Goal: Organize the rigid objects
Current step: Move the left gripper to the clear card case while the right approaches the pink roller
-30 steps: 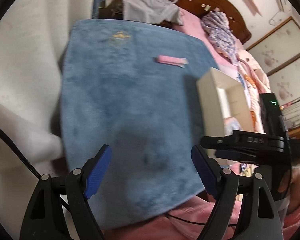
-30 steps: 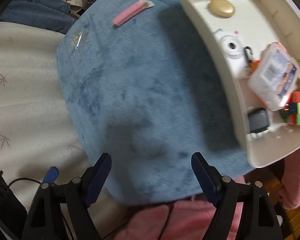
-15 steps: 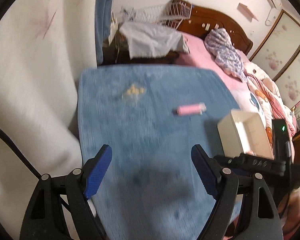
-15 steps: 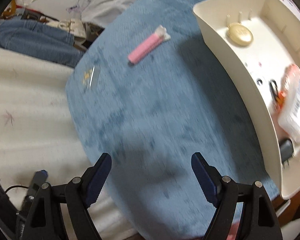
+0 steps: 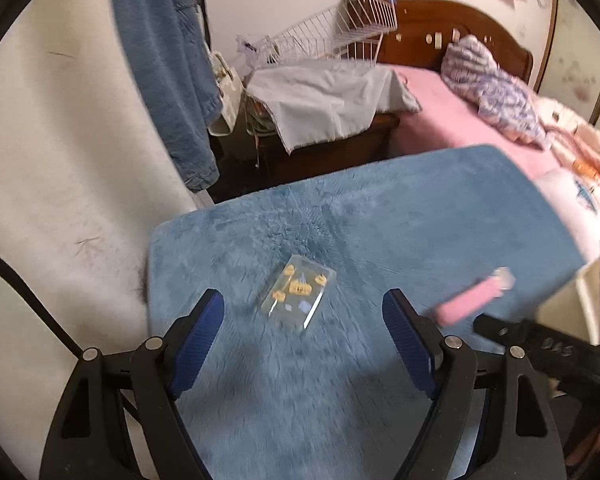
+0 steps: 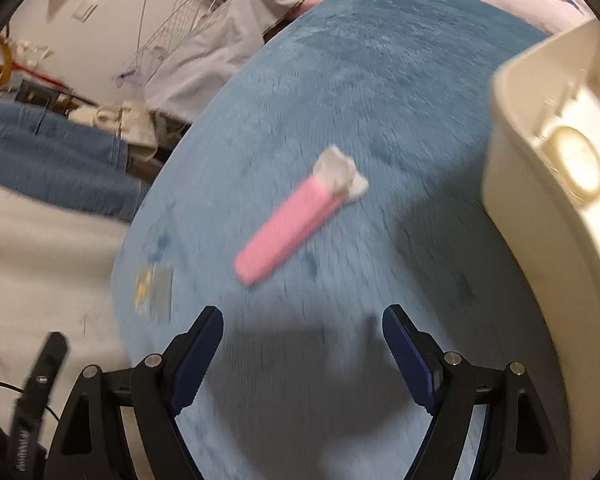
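Observation:
A clear block with small yellow pieces inside [image 5: 298, 298] lies on the blue plush mat [image 5: 380, 220], just ahead of my left gripper [image 5: 303, 334], whose blue pads stand open and empty. A pink stick with a white end [image 6: 296, 220] lies on the mat [image 6: 380, 80] ahead of my right gripper [image 6: 302, 344], also open and empty. The same pink stick [image 5: 474, 302] appears right of the left gripper, and the clear block [image 6: 154, 290] sits blurred at the mat's left edge. A cream tray [image 6: 532, 216] at the right holds a round gold object [image 6: 578, 164].
White bedding [image 5: 60, 180] borders the mat on the left. Jeans [image 5: 168, 60] hang behind it, beside a grey cloth [image 5: 324, 100] and a wire rack [image 5: 340, 32]. A pink bed [image 5: 460, 120] lies beyond. The other gripper's black body [image 5: 548, 348] shows at right.
Both grippers have swung forward and down over the mat. The clear block has come into the left view's centre. The pink stick looms larger in the right view. The jaws kept their width.

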`<state>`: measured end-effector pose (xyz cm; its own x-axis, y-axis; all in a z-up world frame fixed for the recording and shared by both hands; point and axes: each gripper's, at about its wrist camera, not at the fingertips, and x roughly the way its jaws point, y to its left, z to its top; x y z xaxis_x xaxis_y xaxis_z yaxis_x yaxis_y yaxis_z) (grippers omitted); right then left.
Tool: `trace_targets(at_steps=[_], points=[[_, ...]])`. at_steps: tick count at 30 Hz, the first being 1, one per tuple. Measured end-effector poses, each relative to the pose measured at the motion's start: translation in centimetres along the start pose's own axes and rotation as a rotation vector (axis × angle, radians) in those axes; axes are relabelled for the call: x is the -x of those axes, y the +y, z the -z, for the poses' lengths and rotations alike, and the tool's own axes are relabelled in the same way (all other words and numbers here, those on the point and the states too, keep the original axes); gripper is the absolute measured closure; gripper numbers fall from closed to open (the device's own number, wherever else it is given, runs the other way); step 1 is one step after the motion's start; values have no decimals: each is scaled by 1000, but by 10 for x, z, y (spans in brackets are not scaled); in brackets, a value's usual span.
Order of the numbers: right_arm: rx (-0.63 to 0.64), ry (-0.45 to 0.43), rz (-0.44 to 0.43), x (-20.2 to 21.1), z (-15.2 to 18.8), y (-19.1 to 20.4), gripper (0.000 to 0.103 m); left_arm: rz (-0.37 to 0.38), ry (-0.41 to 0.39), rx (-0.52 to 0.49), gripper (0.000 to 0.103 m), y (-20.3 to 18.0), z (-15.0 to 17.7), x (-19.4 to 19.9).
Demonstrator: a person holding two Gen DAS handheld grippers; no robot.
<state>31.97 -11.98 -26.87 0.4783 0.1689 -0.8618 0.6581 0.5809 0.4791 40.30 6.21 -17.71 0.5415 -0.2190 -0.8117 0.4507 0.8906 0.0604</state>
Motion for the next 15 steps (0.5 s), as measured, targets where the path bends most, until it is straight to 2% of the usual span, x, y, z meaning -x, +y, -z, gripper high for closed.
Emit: trace_targets(at_steps=[3, 5, 9, 15], points=[[3, -13, 14, -22, -13, 0, 18, -39, 28, -39, 19, -2, -2, -31], [21, -65, 17, -24, -18, 5, 15, -60, 56, -62, 19, -4, -2, -48], [61, -93, 74, -36, -29, 17, 13, -119, 109, -103, 19, -5, -2, -74], [112, -91, 185, -45, -28, 32, 13, -95, 105, -116, 19, -5, 1, -90]])
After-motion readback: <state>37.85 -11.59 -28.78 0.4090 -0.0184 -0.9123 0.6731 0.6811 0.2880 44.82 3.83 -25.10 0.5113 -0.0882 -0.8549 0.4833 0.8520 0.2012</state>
